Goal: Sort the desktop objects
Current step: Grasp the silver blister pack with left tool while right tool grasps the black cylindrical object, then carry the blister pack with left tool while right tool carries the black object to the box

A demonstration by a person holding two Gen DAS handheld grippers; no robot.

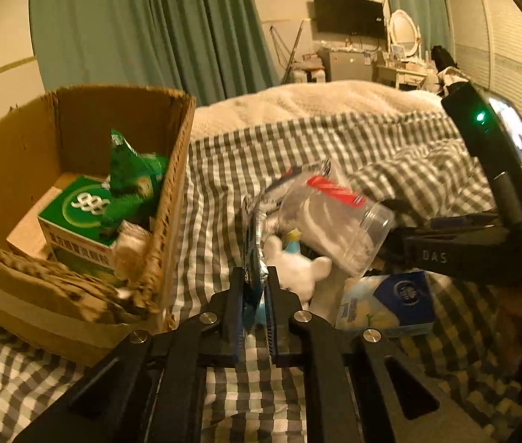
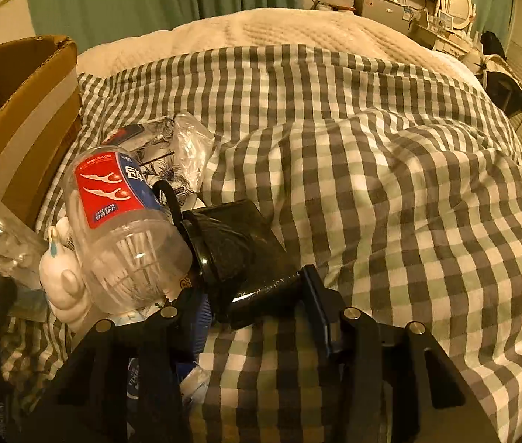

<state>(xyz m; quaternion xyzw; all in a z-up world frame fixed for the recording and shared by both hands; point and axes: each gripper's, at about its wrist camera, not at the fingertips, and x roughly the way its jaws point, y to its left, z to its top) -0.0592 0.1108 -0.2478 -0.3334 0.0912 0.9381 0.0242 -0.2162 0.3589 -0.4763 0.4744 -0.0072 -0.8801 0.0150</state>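
Two black grippers work beside the brown cardboard box (image 1: 76, 155): the left gripper (image 1: 255, 288) is clenched on a flat foil packet (image 1: 255, 229), the right gripper (image 2: 257, 295) straddles a black pouch (image 2: 231, 247), contact unclear.

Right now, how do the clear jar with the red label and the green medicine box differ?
The clear jar is see-through and round, with thin white sticks inside; the green medicine box is opaque and square-edged.
The jar lies tipped on its side among loose items on the checked blanket; the box sits inside the cardboard box.
The jar's label is red and blue; the box is green with a white emblem.
Neither is held by a gripper.
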